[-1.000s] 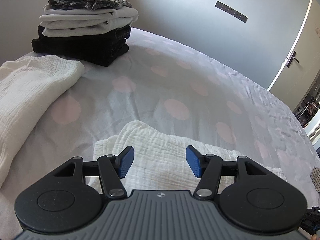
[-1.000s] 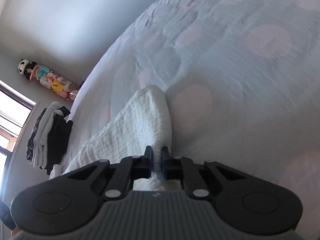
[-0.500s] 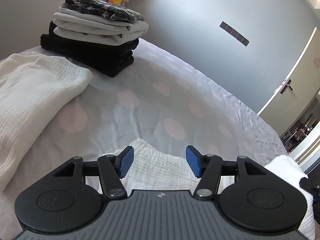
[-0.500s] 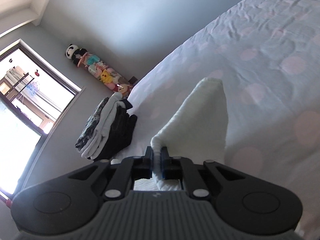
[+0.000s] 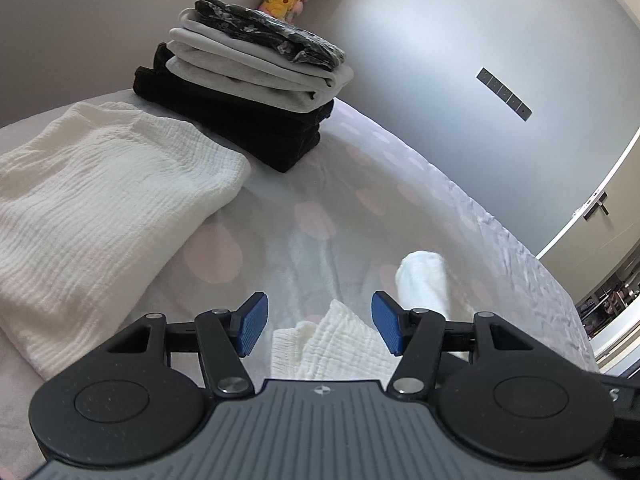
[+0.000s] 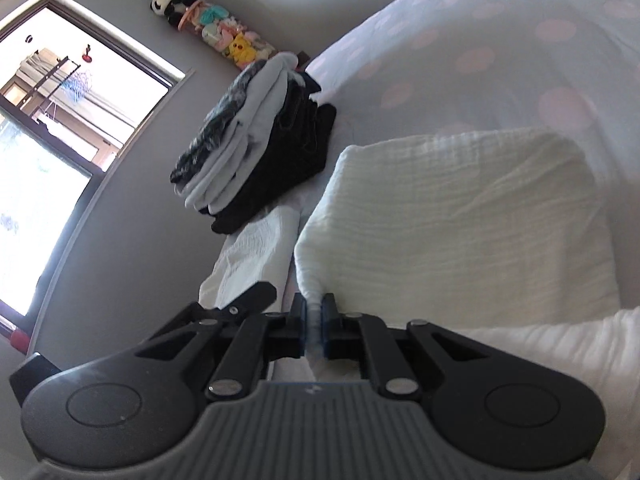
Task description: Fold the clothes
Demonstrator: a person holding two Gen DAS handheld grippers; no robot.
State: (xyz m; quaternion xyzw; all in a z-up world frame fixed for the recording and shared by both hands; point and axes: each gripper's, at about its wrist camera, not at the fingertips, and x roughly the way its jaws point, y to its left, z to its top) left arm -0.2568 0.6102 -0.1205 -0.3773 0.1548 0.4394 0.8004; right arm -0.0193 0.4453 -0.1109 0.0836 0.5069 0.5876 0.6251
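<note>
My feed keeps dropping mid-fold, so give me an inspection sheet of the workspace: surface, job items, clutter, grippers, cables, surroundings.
Surface: pale bedsheet with pink dots, lightly wrinkled.
Job's things: white crinkled muslin cloth, one end lifted; another part lies on the sheet. Stack of folded black, grey and patterned clothes sits beyond it.
Clutter: nothing seen on the sheet.
Grippers: right gripper pinches the cloth's edge; left gripper open, hovering over a cloth fold, holding nothing.
Cables: nothing seen.
Surroundings: grey wall, window, hanging row of plush toys, door with handle.
</note>
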